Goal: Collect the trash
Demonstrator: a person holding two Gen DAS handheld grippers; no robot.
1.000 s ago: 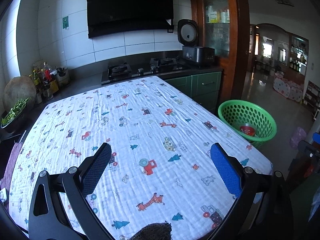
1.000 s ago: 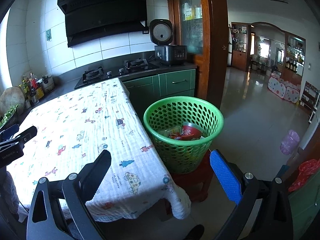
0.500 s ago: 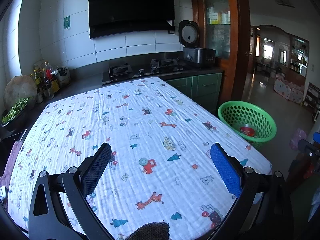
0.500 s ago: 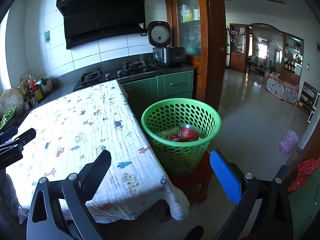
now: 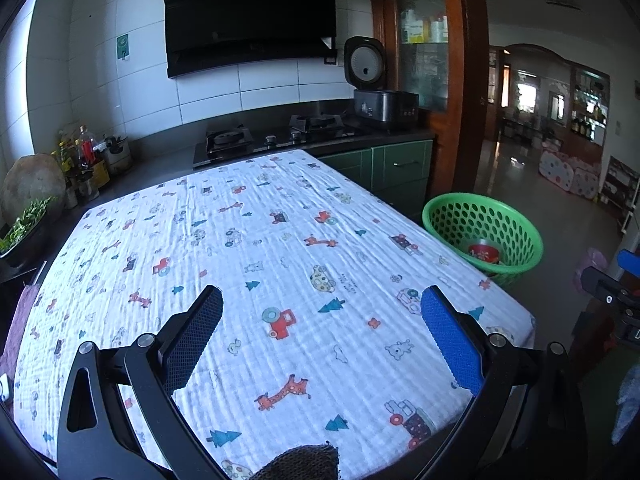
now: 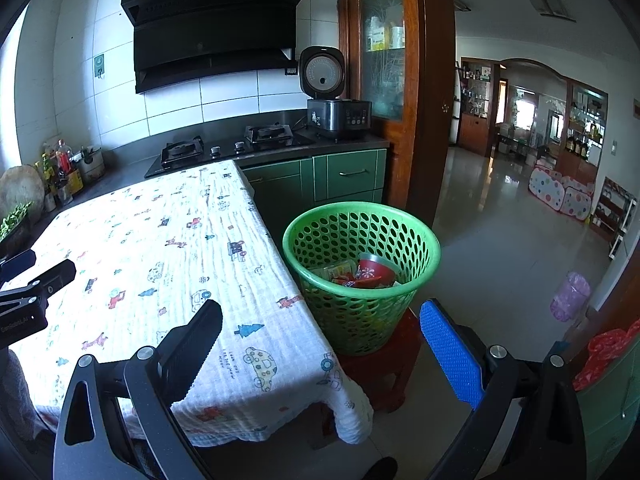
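Note:
A green perforated basket (image 6: 362, 276) stands on a red stool (image 6: 380, 364) beside the table's right edge; inside lie a red cup (image 6: 372, 270) and wrappers. The basket (image 5: 484, 232) also shows at the right of the left wrist view. My left gripper (image 5: 322, 308) hovers open over the table's near end, nothing between its fingers. My right gripper (image 6: 320, 322) is open and empty, held off the table's near right corner, in front of the basket. The cartoon-print tablecloth (image 5: 256, 248) carries no loose item.
A counter with a gas hob (image 6: 228, 146) and a rice cooker (image 6: 336, 112) runs along the back wall. Bottles and jars (image 5: 84, 160) crowd the left counter. Green cabinets (image 6: 344, 178) stand behind the basket. Open tiled floor (image 6: 500, 240) stretches right, with a purple bag (image 6: 570, 296).
Both views have shifted slightly, the right one pulling back a little from the basket. Both grippers stay open and empty.

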